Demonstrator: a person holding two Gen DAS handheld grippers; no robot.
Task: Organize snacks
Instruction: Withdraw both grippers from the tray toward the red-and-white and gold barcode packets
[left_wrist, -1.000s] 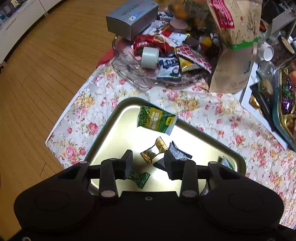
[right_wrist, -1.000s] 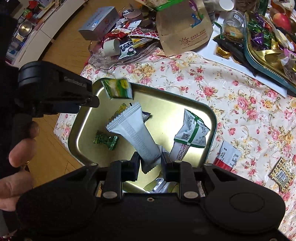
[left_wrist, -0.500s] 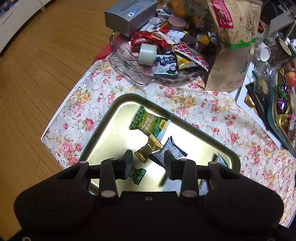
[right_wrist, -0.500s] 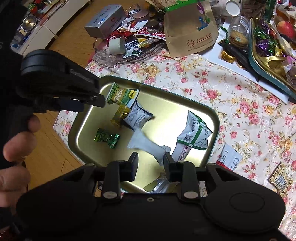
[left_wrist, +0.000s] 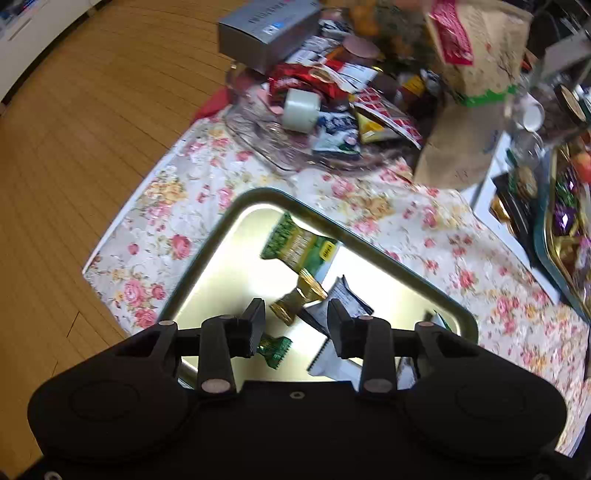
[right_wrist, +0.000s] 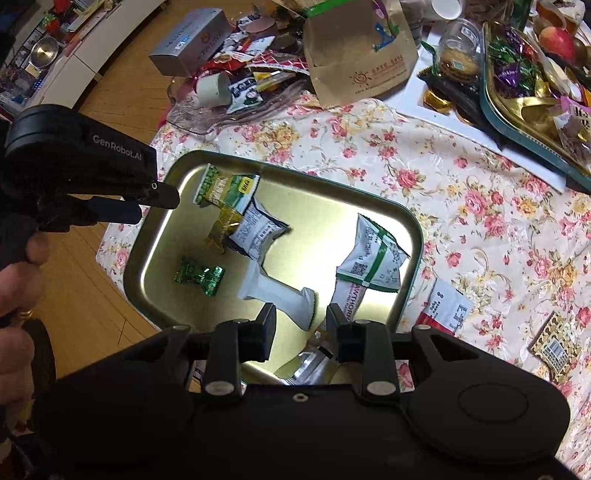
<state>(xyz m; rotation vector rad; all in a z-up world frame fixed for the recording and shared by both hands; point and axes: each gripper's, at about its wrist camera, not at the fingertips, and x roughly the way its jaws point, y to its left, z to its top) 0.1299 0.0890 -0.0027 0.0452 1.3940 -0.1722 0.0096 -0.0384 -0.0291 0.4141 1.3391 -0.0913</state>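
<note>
A gold metal tray (left_wrist: 236, 266) (right_wrist: 314, 206) lies on the flowered cloth. On it rest a green packet (left_wrist: 299, 247) (right_wrist: 225, 188), a gold candy (left_wrist: 299, 295) (right_wrist: 221, 229), a dark-edged white packet (left_wrist: 340, 299) (right_wrist: 258, 232), a green candy (left_wrist: 275, 347) (right_wrist: 199, 275) and green-striped hawthorn packets (right_wrist: 373, 258). A long white packet (right_wrist: 277, 291) (left_wrist: 328, 360) lies flat on the tray just beyond my right gripper (right_wrist: 301, 321), which is open and empty. Over the tray's left part my left gripper (left_wrist: 295, 325) (right_wrist: 166, 195) hangs open, holding nothing.
A glass dish (left_wrist: 266, 147) piled with snacks, a grey box (left_wrist: 266, 29) and a brown paper bag (right_wrist: 358, 55) stand behind the tray. A teal-rimmed candy tray (right_wrist: 517, 122) is at the right. A red-white packet (right_wrist: 443, 310) and a gold-patterned one (right_wrist: 554, 347) lie on the cloth. Wooden floor borders the table's left edge.
The right gripper opened and the long white packet fell from it flat onto the tray. The green packet came down from beside the left gripper and now lies on the tray.
</note>
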